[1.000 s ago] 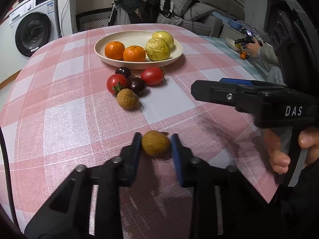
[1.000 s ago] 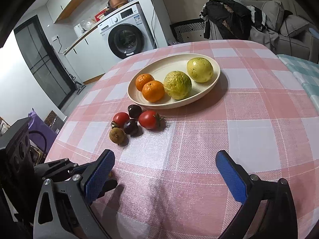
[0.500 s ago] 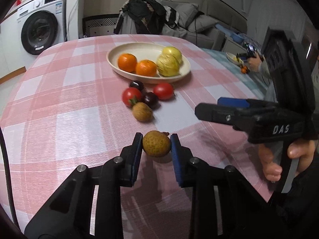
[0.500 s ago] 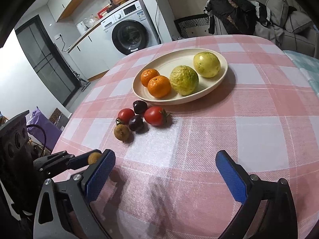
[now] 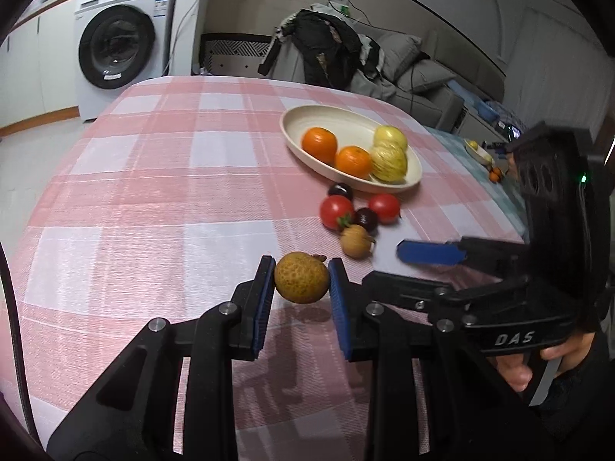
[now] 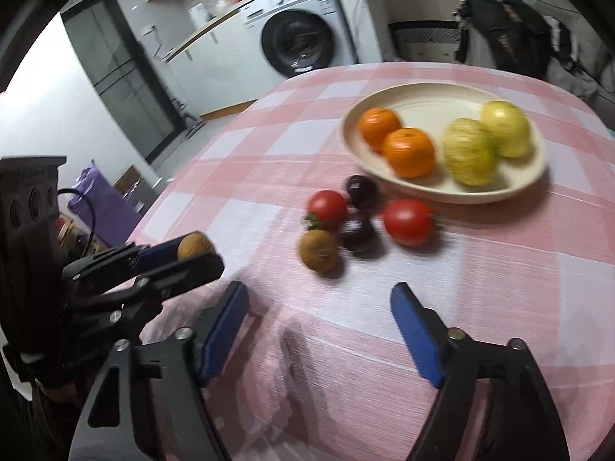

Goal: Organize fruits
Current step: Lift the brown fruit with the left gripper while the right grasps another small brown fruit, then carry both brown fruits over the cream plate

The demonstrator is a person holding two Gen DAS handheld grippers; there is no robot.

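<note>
My left gripper (image 5: 301, 282) is shut on a small brown round fruit (image 5: 301, 277), held a little above the pink checked cloth. A cream oval plate (image 5: 307, 117) further back carries two oranges (image 5: 319, 145) and two yellow-green fruits (image 5: 389, 161). In front of it lie two tomatoes (image 6: 408, 221), two dark plums (image 6: 362, 192) and another brown fruit (image 6: 319, 250). My right gripper (image 6: 319, 296) hovers just short of that cluster. Its jaws are closing with nothing between them. It also shows at the right of the left wrist view, a hand on its handle.
A washing machine (image 5: 115, 44) stands beyond the table's far left corner. A sofa with dark clothes (image 5: 326, 48) is behind the table. The table edge runs along the left (image 6: 184, 176). A second table with a small bowl (image 5: 476, 150) is at the far right.
The left gripper has risen and swung leftward with the brown fruit. The right gripper's jaws have narrowed, and it has moved closer to the loose fruit.
</note>
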